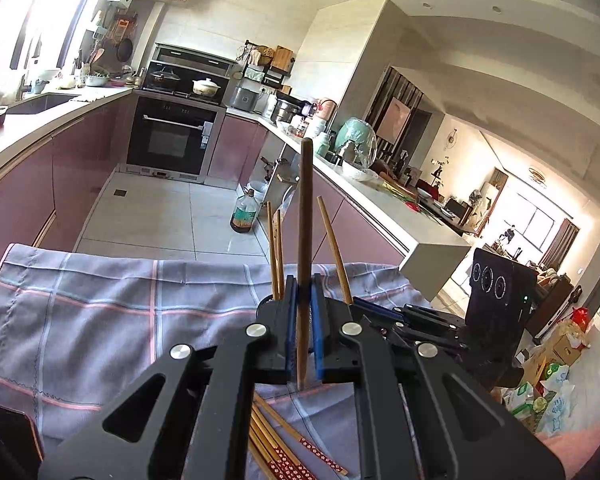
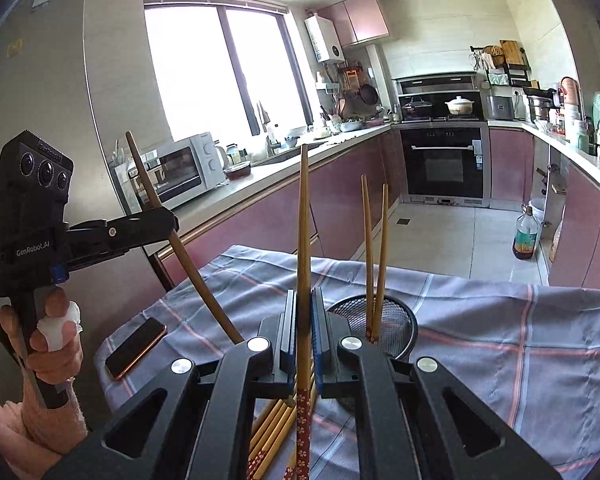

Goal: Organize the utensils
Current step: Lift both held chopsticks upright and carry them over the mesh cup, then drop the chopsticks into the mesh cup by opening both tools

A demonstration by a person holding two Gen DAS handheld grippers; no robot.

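Chopsticks needed care: right gripper (image 2: 303, 328) pinched one flowered wooden chopstick (image 2: 303, 240), left gripper (image 1: 303, 320) pinched another brown stick (image 1: 304, 240); each should drop tip-down into the black mesh cup (image 2: 396, 320).

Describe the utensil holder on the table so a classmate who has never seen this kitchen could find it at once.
Start at the checked cloth covering the table. On it, just beyond the right gripper, stands a round black mesh holder. It alone holds two chopsticks upright; the other chopsticks lie flat.
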